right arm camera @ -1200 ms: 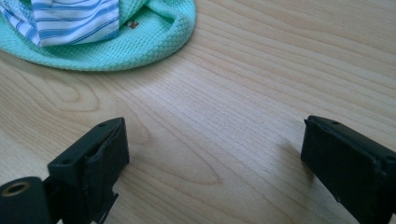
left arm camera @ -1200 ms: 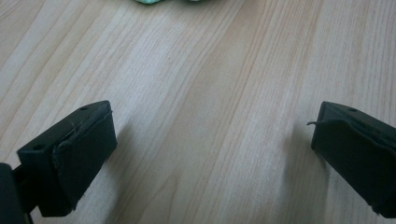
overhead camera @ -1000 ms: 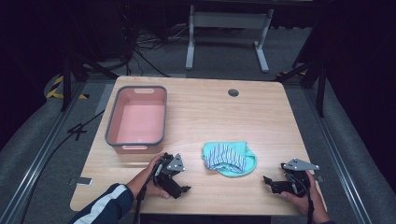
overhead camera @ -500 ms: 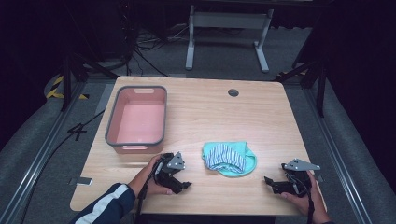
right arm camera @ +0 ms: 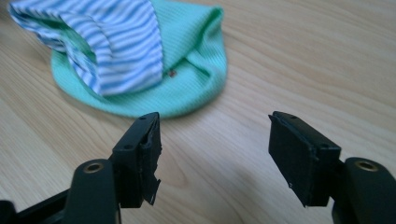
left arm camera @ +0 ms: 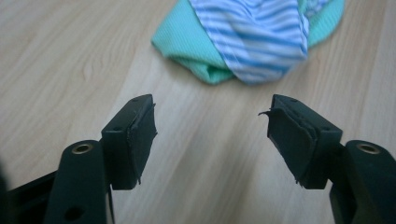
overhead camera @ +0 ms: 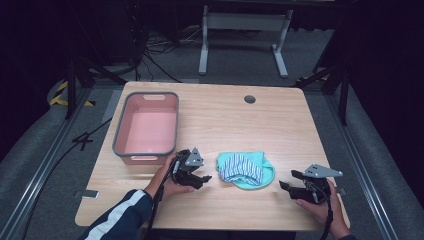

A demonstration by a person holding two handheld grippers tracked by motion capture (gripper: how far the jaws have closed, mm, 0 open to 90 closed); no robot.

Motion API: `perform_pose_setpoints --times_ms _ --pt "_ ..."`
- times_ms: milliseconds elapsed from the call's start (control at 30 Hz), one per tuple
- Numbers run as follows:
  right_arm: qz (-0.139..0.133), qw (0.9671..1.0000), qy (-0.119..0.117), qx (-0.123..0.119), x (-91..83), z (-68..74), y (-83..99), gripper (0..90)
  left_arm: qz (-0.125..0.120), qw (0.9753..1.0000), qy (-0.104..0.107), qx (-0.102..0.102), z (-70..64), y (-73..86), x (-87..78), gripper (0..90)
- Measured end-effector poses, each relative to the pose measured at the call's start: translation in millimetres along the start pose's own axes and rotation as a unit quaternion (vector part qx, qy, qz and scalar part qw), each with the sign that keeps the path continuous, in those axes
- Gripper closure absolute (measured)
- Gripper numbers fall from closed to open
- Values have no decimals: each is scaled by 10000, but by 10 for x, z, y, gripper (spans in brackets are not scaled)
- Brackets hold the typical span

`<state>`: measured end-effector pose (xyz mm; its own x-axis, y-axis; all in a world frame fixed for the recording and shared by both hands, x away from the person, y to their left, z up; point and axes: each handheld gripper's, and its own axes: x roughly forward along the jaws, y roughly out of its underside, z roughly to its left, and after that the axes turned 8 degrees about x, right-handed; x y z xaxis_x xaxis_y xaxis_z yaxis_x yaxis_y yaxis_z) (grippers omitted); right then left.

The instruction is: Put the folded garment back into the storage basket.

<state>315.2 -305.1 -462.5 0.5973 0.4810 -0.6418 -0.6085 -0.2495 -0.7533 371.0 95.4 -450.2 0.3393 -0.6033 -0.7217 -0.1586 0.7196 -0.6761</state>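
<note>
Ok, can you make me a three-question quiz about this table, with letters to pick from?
1. Where does the cloth bundle lie?
A. inside the pink bin
B. on the table between the two grippers
C. on the floor

2. What colours is the bundle?
A. red and black
B. plain yellow
C. green with blue-and-white stripes

3. How is the left gripper?
A. open, holding nothing
B. shut on the bundle
C. shut on the bin's rim

Answers:
1. B: it lies on the wood of the table, with the left gripper on one side and the right gripper on the other.
2. C: both gripper views show those colours.
3. A: its jaws stand apart over bare wood.
</note>
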Motion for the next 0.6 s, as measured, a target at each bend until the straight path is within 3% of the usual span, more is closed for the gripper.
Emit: perform_pose_setpoints --times_ms 133,200,300,400,467,600 --pt "-14 9998 -65 -178 53 98 -111 382 -70 9998 7 -177 30 -90 56 356" --pt "6 9996 -92 -280 135 150 -217 400 -53 9998 -111 -129 23 -170 106 356" --pt "-10 9994 -97 -328 180 169 -288 412 -88 9998 -96 -168 42 -218 163 356" --pt "7 9995 -69 -293 306 145 -410 418 -128 9993 -99 -338 100 -263 279 356" --pt "12 9998 -124 -131 384 118 -449 419 -127 9991 -164 -380 130 -273 340 356" --pt "128 9997 -113 -148 514 143 -475 414 -90 9984 -150 -536 174 -252 478 332"
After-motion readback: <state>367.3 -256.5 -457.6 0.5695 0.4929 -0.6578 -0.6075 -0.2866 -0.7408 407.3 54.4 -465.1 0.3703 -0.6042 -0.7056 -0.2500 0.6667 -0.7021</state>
